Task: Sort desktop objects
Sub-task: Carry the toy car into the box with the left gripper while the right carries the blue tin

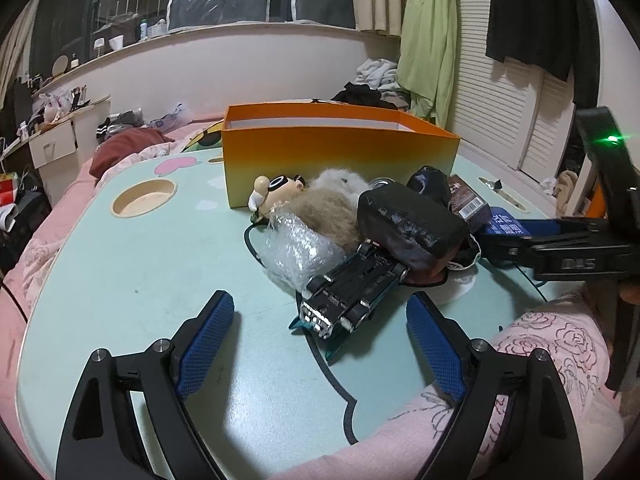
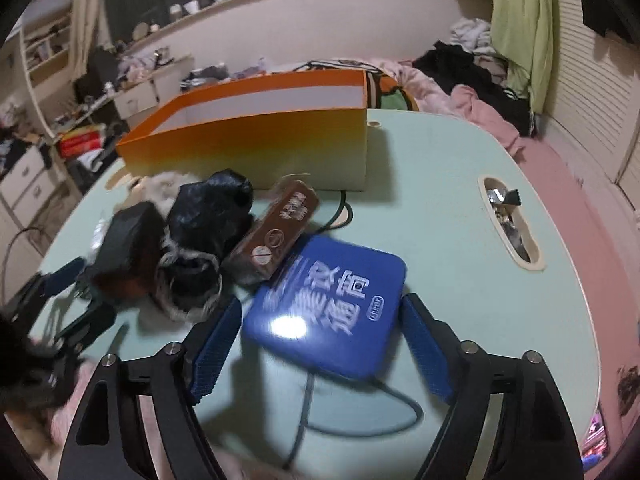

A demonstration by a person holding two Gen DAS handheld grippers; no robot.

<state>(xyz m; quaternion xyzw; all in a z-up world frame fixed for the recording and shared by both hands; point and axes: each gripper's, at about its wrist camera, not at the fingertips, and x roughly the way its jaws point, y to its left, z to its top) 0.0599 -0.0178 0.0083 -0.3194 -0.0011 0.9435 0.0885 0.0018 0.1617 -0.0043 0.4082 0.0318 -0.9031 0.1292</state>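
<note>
- Two grippers hang low over a pale green worktop point(image 1: 140, 264) that rests on a bed with pink rose-print bedding point(image 1: 560, 344).
- Left gripper point(image 1: 320, 320): jaws spread wide, holding nothing; its blue mesh-textured pads point(image 1: 208, 340) stand either side of an upturned black toy car point(image 1: 352, 292) without touching it.
- Right gripper point(image 2: 320, 320): jaws likewise wide apart and holding nothing, flanking the near edge of a flat blue tin point(image 2: 332, 308) with rounded corners and a glossy lid.
- A dark cable point(image 2: 360, 420) runs across the worktop under the tin.
- Just behind the car lie a crumpled clear bubble-wrap bag point(image 1: 296, 248), a black rounded case point(image 1: 412, 220) and a tan furry lump point(image 1: 332, 208), all crowded together.
- A brown printed carton point(image 2: 276, 236) lies beside a shiny black wrinkled bag point(image 2: 212, 208).
- A small figurine with goggles point(image 1: 276, 192) lies against the front of the box.
- Farthest back, an open orange cardboard box point(image 1: 340, 152) with a white inside stands upright behind the pile.
</note>
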